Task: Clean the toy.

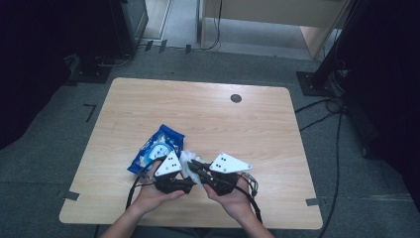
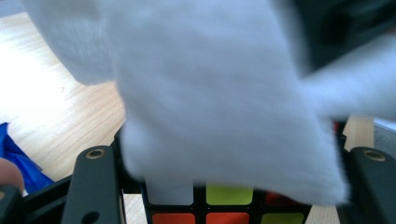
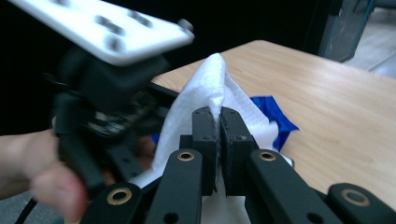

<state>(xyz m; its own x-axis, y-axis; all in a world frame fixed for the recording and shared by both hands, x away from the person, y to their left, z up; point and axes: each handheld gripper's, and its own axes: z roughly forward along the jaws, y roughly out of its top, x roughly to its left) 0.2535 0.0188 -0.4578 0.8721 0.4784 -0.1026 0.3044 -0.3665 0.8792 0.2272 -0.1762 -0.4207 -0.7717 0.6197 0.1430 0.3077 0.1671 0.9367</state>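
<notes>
A white wipe (image 1: 187, 159) hangs between my two grippers near the table's front edge. My right gripper (image 3: 219, 121) is shut on the wipe (image 3: 210, 84), pinching a raised fold of it. My left gripper (image 2: 233, 156) holds a Rubik's cube (image 2: 229, 196) between its jaws, with yellow-green, orange and white squares showing. The wipe (image 2: 215, 93) drapes over the top of the cube and hides most of it. In the high view the left gripper (image 1: 185, 173) and the right gripper (image 1: 196, 167) meet tip to tip.
A blue wipe packet (image 1: 157, 148) lies on the wooden table (image 1: 208, 114) just behind and left of the grippers. A dark round hole cover (image 1: 236, 98) sits near the far edge. Cables and stand bases lie on the floor around the table.
</notes>
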